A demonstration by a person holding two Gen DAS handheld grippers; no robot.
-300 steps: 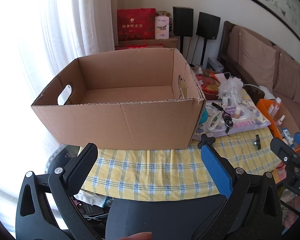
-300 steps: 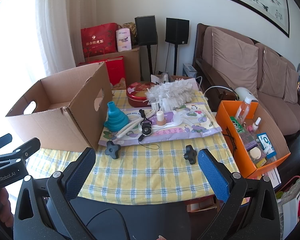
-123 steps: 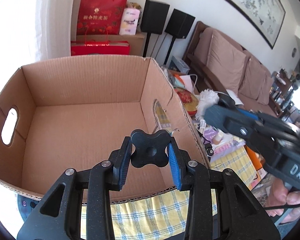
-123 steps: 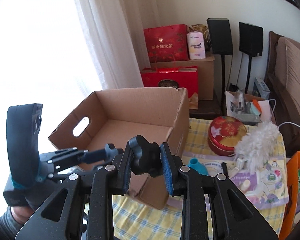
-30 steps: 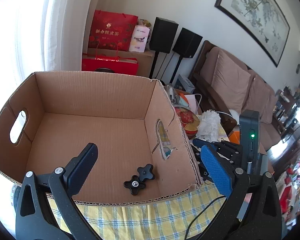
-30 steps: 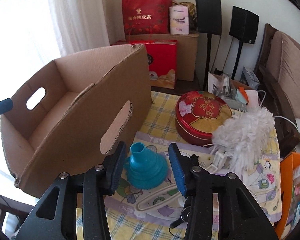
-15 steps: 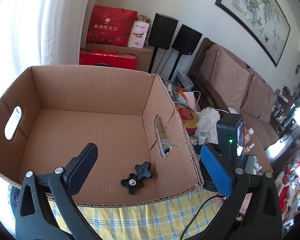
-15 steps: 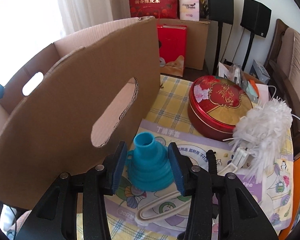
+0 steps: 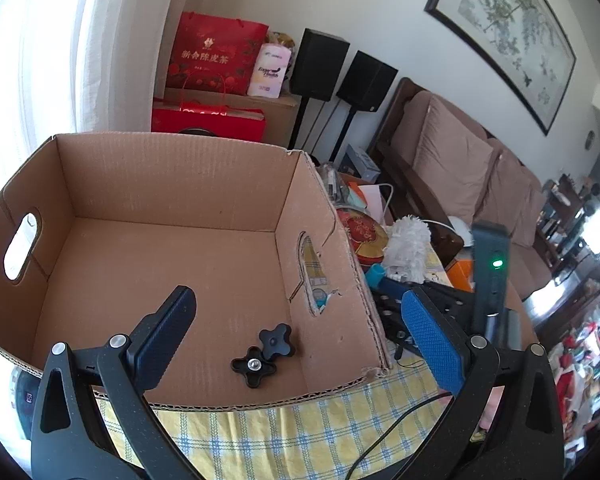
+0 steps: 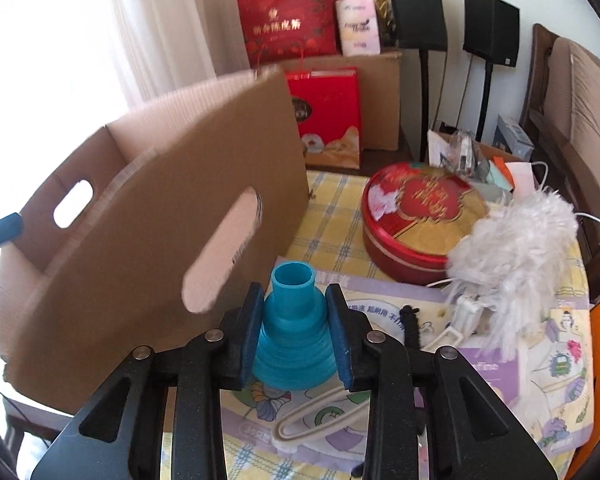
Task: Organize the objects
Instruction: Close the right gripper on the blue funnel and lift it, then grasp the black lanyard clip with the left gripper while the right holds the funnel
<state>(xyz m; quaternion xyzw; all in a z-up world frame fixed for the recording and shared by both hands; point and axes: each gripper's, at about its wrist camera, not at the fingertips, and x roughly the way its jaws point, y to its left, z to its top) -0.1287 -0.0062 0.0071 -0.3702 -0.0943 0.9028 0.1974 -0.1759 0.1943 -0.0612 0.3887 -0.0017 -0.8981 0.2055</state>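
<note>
You've got two black star knobs (image 9: 266, 354) in one cardboard box (image 9: 172, 184) — 6 o'clock corner. One blue funnel (image 10: 294, 328), one red tin (image 10: 416, 220), one white duster (image 10: 512, 240) at 3 o'clock, two black speakers (image 10: 416, 12) — approx. 12.

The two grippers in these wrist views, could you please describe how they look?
Both are alike. The left gripper has a matte black, speckled frame of triangular struts with silver bolt heads, and jaws faced with blue, diamond-textured pads. The right gripper matches it. Seen from the left wrist, the right one carries a dark upright module with a green light, and a thin black cable trails below.
</note>
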